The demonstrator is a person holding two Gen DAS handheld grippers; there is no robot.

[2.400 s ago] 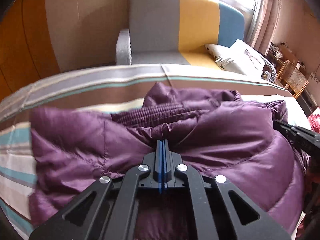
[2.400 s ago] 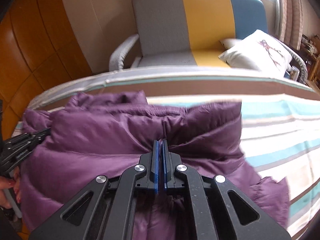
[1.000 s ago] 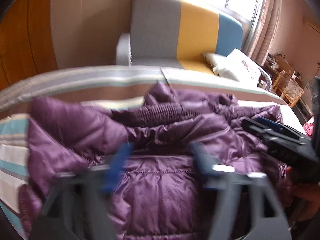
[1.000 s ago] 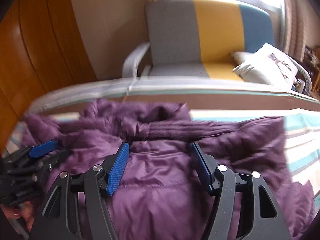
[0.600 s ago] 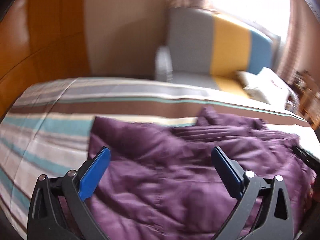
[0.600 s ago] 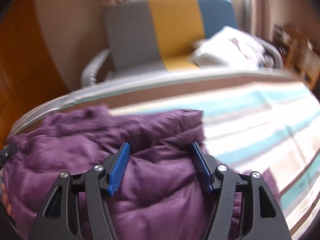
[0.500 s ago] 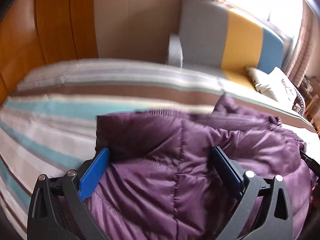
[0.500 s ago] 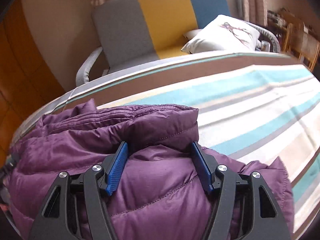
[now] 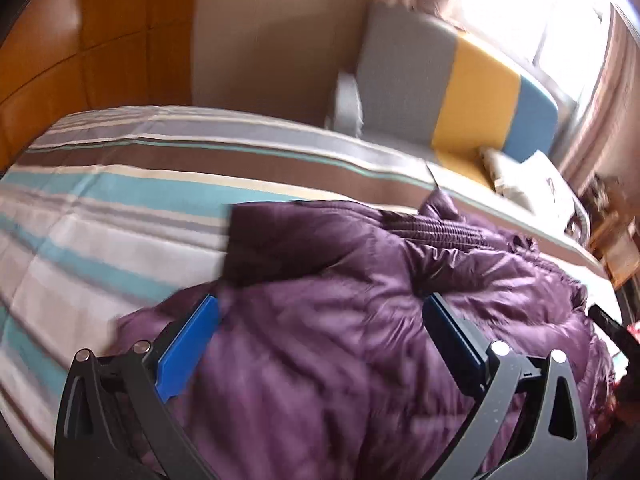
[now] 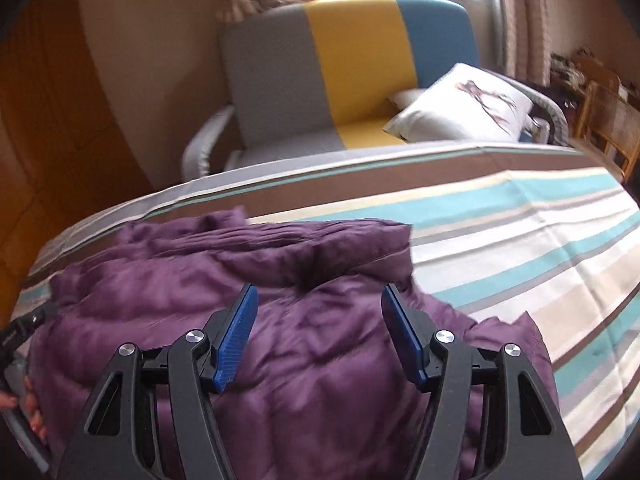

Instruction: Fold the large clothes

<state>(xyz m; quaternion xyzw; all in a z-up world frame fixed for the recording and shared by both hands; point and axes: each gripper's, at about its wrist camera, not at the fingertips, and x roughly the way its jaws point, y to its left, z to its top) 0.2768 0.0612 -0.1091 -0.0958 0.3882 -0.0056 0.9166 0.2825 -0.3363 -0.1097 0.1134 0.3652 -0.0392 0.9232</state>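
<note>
A purple puffer jacket [image 9: 360, 320] lies bunched on the striped bed [image 9: 100, 208]; it also shows in the right wrist view [image 10: 304, 332]. My left gripper [image 9: 320, 320] is open and empty, its blue pads spread just above the jacket's left part. My right gripper [image 10: 318, 316] is open and empty, over the jacket's right part near its folded edge. The right gripper's tip [image 9: 612, 328] shows at the right edge of the left wrist view. The left gripper's tip [image 10: 20, 328] shows at the left edge of the right wrist view.
The striped bedsheet [image 10: 520, 240] extends to the right of the jacket. Behind the bed stands a grey, yellow and blue armchair [image 10: 348, 80] with a white pillow [image 10: 464, 108]. Wooden panelling [image 9: 80, 40] is at the left, a wicker chair [image 10: 612, 128] at the far right.
Both grippers, shut on jacket folds 2.4 s ago, have opened and let go. The left gripper has since swung left, the right gripper right, toward the jacket's sides.
</note>
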